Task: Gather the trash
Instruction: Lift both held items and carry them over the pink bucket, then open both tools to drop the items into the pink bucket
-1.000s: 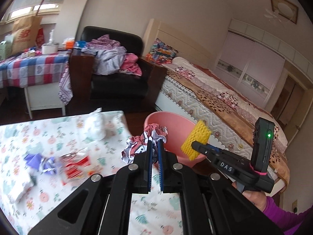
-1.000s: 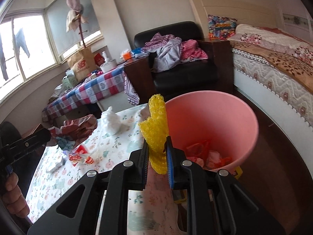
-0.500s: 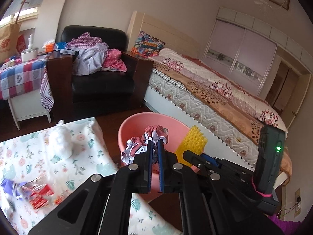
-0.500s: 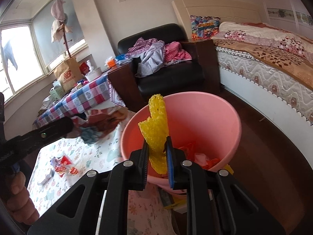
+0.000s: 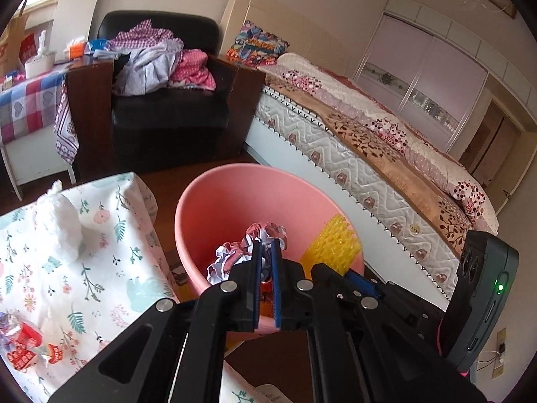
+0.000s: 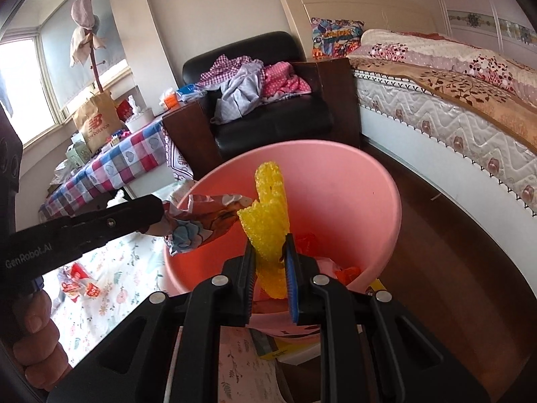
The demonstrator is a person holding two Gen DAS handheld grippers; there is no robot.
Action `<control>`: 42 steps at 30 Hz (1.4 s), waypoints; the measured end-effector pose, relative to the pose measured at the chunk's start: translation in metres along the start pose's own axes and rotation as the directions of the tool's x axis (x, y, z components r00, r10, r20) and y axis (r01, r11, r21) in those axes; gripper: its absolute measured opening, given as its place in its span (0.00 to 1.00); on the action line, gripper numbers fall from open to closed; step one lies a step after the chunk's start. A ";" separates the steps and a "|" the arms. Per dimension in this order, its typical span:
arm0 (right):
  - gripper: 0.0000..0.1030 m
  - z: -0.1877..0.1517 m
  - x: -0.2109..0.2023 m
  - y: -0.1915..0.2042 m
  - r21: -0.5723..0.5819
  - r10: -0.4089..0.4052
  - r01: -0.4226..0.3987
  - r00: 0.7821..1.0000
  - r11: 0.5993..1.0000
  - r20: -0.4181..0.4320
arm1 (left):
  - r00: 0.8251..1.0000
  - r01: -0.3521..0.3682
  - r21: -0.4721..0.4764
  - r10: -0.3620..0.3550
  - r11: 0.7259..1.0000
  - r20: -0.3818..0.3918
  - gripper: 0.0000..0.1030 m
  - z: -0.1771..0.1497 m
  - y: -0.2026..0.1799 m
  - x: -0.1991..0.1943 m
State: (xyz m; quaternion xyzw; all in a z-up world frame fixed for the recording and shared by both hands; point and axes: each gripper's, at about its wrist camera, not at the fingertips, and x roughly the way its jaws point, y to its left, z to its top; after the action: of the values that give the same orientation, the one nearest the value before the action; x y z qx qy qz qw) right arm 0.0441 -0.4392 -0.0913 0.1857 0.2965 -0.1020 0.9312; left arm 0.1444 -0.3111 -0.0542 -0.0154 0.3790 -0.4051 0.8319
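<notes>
The left claw is pinching a crumpled printed wrapper, and the right claw is pinching a yellow foam net; both pieces hang over the mouth of the pink bin. Red scraps lie in its bottom. Beside it, on the floral surface, sit a white wad and a red packet.
</notes>
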 end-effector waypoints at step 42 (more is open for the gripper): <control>0.40 0.001 0.000 -0.006 0.002 -0.025 0.025 1.000 1.000 -0.018 | 0.998 -0.038 0.026 0.036 0.999 0.058 0.42 -0.016 -0.001 -0.039</control>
State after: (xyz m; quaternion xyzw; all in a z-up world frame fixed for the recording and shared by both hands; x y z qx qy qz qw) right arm 0.0427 -0.4451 -0.0920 0.1839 0.3072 -0.1121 0.9270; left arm 0.1181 -0.2802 -0.0413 -0.0088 0.3496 -0.3942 0.8499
